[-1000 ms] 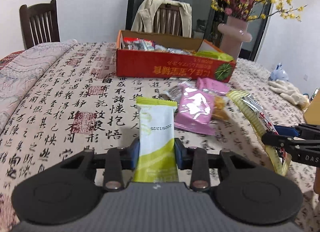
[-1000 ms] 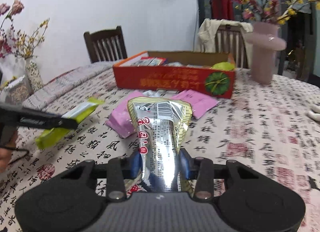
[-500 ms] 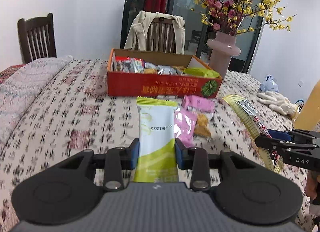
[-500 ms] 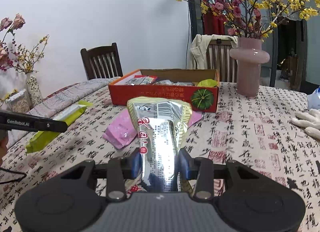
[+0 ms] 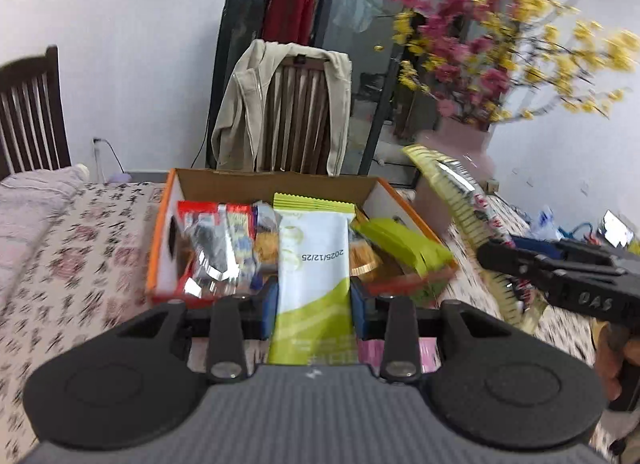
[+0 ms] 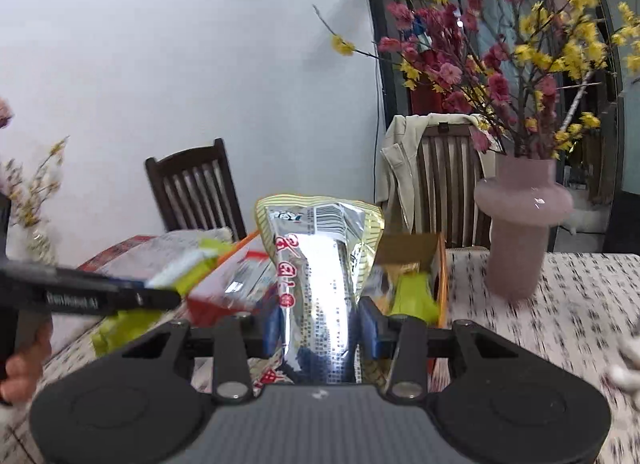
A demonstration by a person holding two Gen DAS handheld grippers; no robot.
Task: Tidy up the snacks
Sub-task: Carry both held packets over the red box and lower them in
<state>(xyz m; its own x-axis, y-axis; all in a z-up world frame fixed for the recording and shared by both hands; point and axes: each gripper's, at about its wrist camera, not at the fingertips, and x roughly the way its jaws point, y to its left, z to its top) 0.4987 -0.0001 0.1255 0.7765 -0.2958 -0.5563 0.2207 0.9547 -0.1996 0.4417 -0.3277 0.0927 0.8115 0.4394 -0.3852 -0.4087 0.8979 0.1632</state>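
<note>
step: carry to box. left gripper (image 5: 312,300) clamps green-white packet (image 5: 313,264); right gripper (image 6: 320,324) clamps silver foil packet (image 6: 320,264). orange box (image 5: 160,240) at 12 o'clock, part filled. next, likely: hover over free space, release.

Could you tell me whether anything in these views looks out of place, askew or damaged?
Nothing stands out. The left gripper holds a white-and-green snack packet and the right gripper a silver foil packet, both intact, near the orange box. The snacks inside lie jumbled, and blur hides finer detail.
</note>
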